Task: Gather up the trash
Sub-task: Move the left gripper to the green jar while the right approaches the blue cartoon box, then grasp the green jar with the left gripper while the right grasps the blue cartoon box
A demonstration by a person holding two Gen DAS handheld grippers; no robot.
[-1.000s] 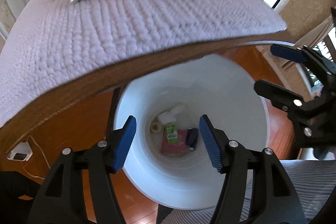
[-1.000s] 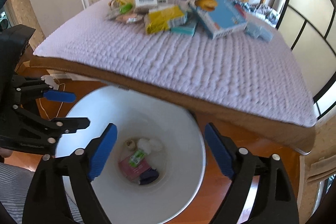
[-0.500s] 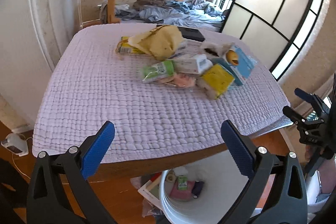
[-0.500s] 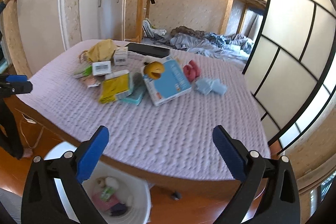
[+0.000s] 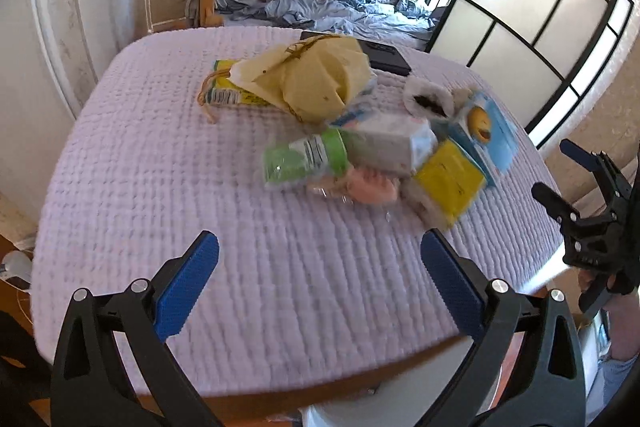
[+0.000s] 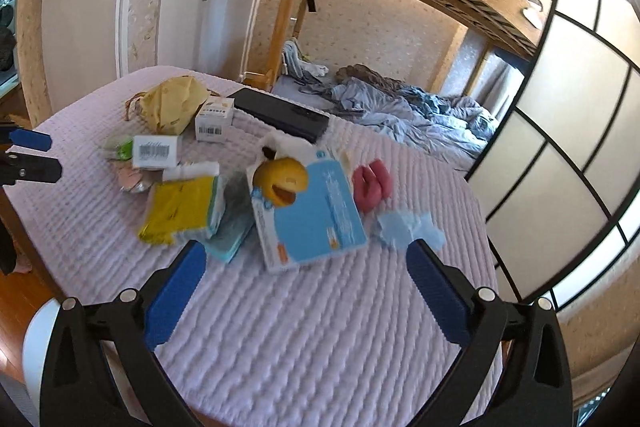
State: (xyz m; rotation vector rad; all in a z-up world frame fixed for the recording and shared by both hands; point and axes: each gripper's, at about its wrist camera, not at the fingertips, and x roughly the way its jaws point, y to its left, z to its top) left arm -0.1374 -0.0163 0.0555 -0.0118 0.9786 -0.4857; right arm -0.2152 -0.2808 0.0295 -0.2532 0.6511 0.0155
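Right now the trash pile lies ahead of both your claws on the quilted worktop, well beyond the fingertips and touching neither. Your left claw is spread wide with only bare quilt between its blue pads; its jaws have just been opening. The green packet and yellow packet sit nearest ahead of it. Your right claw is likewise spread wide and holds nothing, having just opened further. The blue box lies just past its tips, the yellow packet ahead to its left.

Only the right view shows the pink item and the crumpled blue scrap beside the box. The left view alone catches your right claw from the side at the worktop's right edge. The white bin peeks out below the worktop's near edge.
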